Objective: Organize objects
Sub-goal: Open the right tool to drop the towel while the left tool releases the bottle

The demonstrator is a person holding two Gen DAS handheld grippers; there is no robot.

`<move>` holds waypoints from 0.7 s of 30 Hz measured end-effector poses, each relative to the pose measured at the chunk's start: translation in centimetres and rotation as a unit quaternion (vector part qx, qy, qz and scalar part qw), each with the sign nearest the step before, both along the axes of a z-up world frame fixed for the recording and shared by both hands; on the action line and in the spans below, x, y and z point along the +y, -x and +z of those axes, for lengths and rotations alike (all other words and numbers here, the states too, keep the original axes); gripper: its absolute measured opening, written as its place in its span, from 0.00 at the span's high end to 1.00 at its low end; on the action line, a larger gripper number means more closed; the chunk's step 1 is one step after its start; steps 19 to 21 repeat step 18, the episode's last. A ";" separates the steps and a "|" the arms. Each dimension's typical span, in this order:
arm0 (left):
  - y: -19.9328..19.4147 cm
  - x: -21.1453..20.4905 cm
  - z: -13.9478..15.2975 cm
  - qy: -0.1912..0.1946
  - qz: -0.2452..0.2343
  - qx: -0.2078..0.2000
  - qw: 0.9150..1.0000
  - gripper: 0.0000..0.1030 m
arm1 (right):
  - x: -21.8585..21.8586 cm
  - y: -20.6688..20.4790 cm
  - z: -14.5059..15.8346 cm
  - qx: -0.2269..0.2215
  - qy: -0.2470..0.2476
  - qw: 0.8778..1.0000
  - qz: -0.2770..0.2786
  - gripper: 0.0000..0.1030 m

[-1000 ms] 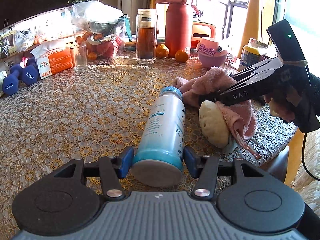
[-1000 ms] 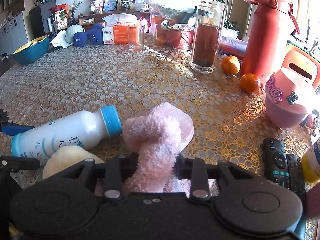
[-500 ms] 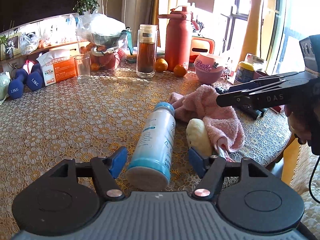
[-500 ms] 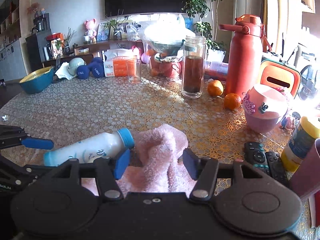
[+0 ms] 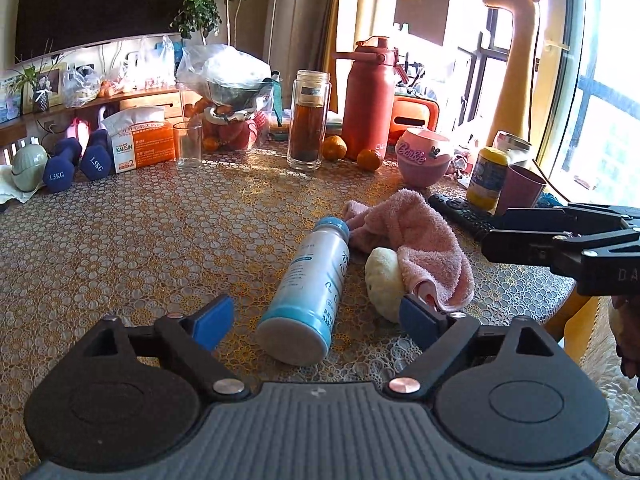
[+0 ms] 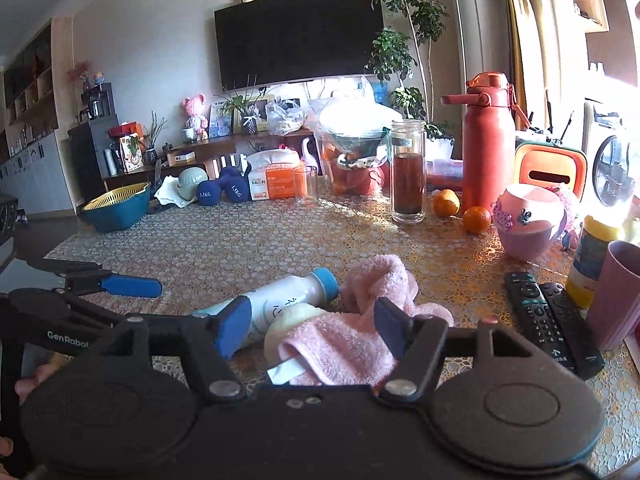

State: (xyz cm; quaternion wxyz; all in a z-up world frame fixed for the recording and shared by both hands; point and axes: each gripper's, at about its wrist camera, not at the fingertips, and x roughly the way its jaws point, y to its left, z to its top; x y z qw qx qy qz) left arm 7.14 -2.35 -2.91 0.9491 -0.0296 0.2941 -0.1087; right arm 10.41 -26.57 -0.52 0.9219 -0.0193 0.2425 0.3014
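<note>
A white bottle with a blue cap [image 5: 310, 280] [image 6: 276, 304] lies on its side on the patterned table. My left gripper [image 5: 316, 318] is still opening behind its base, both blue pads clear of it. A pink towel [image 5: 416, 240] [image 6: 352, 340] lies crumpled to the bottle's right, partly draped over a pale yellow round object [image 5: 382, 280] [image 6: 290, 322]. My right gripper [image 6: 312, 330] hovers above the towel, its jaws opening with nothing pressed between the pads. That right gripper [image 5: 496, 230] also shows at the right edge of the left wrist view.
Two remotes [image 6: 550, 320], a mauve cup [image 6: 616, 292] and a yellow-lidded jar [image 6: 596, 256] stand to the right. At the back are a pink bowl [image 5: 424, 158], red jug [image 5: 370, 100], tea bottle [image 5: 310, 120], oranges [image 5: 368, 159], a glass [image 5: 188, 146], dumbbells [image 5: 76, 160] and a blue-yellow bowl [image 6: 118, 208].
My left gripper has let go of the bottle and drawn back. The right gripper has released the towel, opened, and pulled back and up; the towel now lies slumped on the table.
</note>
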 end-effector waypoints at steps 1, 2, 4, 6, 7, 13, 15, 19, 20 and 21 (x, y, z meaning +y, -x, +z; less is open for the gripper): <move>0.2 0.1 0.0 0.005 0.000 -0.002 1.000 0.02 | 0.0 0.4 0.0 -0.005 0.000 1.000 0.001 0.34; 0.4 0.1 0.1 0.008 0.000 -0.005 1.000 0.02 | 0.0 0.8 0.0 -0.008 -0.001 1.000 0.003 0.34; 0.7 0.0 0.1 0.007 0.002 -0.006 1.000 0.02 | 0.0 1.5 0.0 -0.009 0.000 1.000 0.007 0.34; 0.8 -0.1 0.1 0.009 0.005 -0.004 1.000 0.02 | 0.0 2.2 -0.1 -0.010 0.000 1.000 0.007 0.34; 0.9 0.0 0.1 0.010 0.006 -0.005 1.000 0.02 | -0.1 2.3 -0.2 -0.009 -0.003 1.000 0.006 0.34; 1.6 -0.2 0.3 0.004 0.013 -0.015 1.000 0.02 | -0.3 3.4 -0.6 0.000 -0.015 1.000 -0.013 0.34; 1.8 -0.2 0.4 0.002 0.016 -0.017 1.000 0.02 | -0.2 3.6 -0.8 -0.001 -0.011 1.000 -0.015 0.34; 2.0 -0.1 0.6 0.003 0.017 -0.021 1.000 0.02 | -0.2 3.9 -0.9 -0.001 -0.014 1.000 -0.028 0.34; 2.0 -0.1 0.6 0.003 0.017 -0.021 1.000 0.02 | -0.2 3.9 -0.9 -0.001 -0.014 1.000 -0.028 0.34; 2.0 -0.1 0.6 0.003 0.017 -0.021 1.000 0.02 | -0.2 3.9 -0.9 -0.001 -0.014 1.000 -0.028 0.34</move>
